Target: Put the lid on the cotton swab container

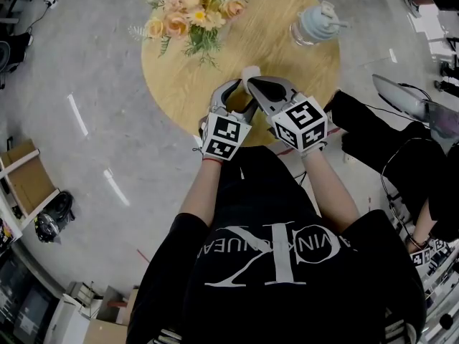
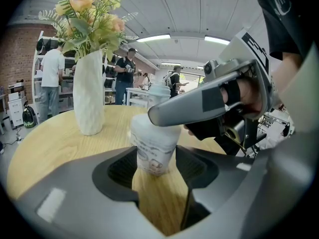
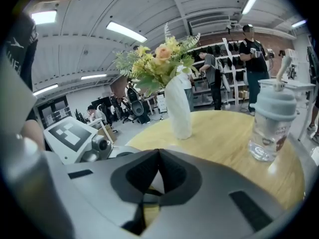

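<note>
The cotton swab container, a small white tub with a printed label, stands on the round wooden table close to its near edge. My left gripper is shut on it, one pad against each side. My right gripper lies across the tub's white top, its jaws shut and empty. In the head view the tub peeks out beyond both grippers, with the left gripper and right gripper side by side. In the right gripper view the jaws meet at their tips, with white showing beneath them.
A white vase of peach flowers stands at the far side of the table, also in the left gripper view. A clear bottle with a grey-blue cap is at the far right. A seated person's legs are right of the table.
</note>
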Demonstrator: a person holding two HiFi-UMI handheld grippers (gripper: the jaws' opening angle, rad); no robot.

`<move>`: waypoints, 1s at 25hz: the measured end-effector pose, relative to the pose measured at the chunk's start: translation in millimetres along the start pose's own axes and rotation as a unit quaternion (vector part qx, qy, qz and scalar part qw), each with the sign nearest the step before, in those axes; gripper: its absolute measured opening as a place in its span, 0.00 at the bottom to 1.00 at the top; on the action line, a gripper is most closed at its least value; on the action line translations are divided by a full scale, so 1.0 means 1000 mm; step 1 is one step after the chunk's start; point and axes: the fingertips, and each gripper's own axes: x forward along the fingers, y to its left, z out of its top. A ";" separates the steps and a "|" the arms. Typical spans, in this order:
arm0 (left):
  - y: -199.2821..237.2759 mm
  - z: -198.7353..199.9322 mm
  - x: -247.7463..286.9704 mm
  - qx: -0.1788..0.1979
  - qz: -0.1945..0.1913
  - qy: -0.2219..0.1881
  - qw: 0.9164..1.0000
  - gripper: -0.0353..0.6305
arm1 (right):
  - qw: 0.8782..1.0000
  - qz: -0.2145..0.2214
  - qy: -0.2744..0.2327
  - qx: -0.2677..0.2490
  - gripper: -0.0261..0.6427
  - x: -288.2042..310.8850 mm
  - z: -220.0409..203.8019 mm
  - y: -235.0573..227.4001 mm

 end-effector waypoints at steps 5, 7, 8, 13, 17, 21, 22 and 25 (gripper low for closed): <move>0.000 0.000 0.000 -0.003 -0.001 -0.002 1.000 0.42 | 1.000 -0.001 -0.003 0.002 0.06 0.000 0.000 0.000; 0.000 -0.001 0.000 -0.005 -0.001 -0.001 1.000 0.42 | 1.000 -0.003 -0.003 0.001 0.06 0.000 0.000 0.000; 0.001 -0.002 0.000 -0.006 -0.001 0.000 1.000 0.42 | 1.000 -0.004 -0.003 0.001 0.06 0.000 0.000 0.000; 0.002 0.000 -0.006 0.000 -0.003 -0.004 1.000 0.42 | 1.000 -0.010 -0.006 0.002 0.06 0.000 0.001 0.000; 0.004 0.001 -0.016 0.006 -0.008 -0.013 1.000 0.41 | 0.999 0.004 -0.021 0.026 0.06 0.000 0.001 0.001; 0.000 0.004 -0.031 0.009 -0.032 -0.038 0.999 0.31 | 0.998 0.015 -0.043 0.041 0.06 -0.006 0.001 0.003; 0.001 0.005 -0.036 0.011 -0.030 -0.044 0.999 0.27 | 0.998 0.013 -0.047 0.042 0.06 -0.008 0.001 0.003; 0.011 0.008 -0.048 0.016 -0.004 -0.056 0.998 0.17 | 0.998 0.004 -0.057 0.040 0.06 -0.014 0.004 0.002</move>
